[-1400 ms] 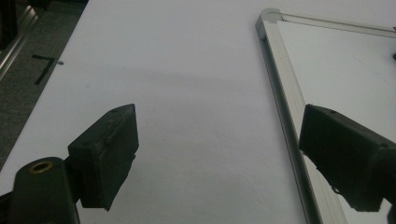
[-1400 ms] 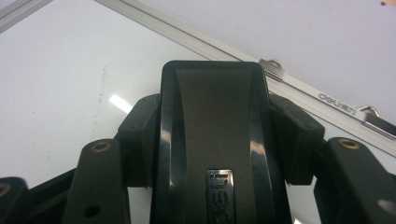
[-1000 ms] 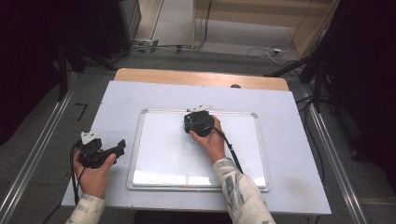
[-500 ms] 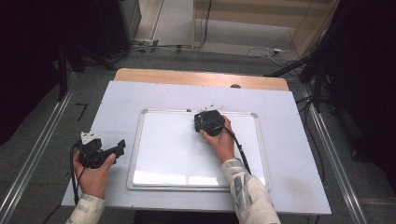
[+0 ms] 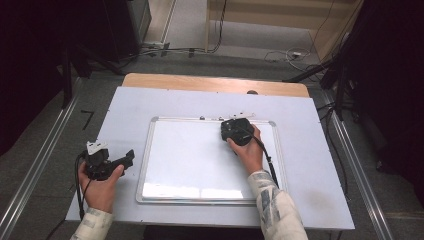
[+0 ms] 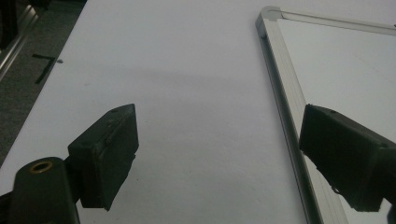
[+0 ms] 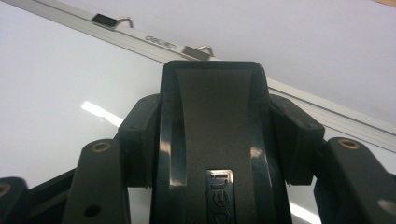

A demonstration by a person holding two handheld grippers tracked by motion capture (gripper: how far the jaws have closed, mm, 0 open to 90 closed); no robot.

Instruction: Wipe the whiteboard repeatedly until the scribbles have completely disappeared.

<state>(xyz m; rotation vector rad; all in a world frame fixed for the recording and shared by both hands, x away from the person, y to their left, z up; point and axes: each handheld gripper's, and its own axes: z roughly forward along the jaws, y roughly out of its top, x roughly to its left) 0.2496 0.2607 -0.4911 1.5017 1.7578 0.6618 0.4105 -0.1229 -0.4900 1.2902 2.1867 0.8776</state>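
Observation:
A white board (image 5: 200, 165) with a silver frame lies flat in the middle of the table. My right gripper (image 5: 234, 131) is at the board's upper right part, shut on a black eraser (image 7: 212, 116) whose underside rests on the white board (image 7: 51, 79) just below the top frame. My left gripper (image 5: 127, 157) sits on the table to the left of the board. Its jaws stand wide apart with nothing between them; in the left gripper view the left gripper (image 6: 219, 123) points along the board's left frame (image 6: 280, 88).
The pale table (image 5: 310, 165) has bare room on both sides of the board. A wooden strip (image 5: 210, 82) runs along the far edge, with a small dark spot (image 5: 252, 92) near it. Two metal hanger clips (image 7: 107, 19) sit on the board's top frame. Cables lie on the floor beyond.
My right gripper has slid the eraser to the right along the top of the board. The left gripper has stayed where it was.

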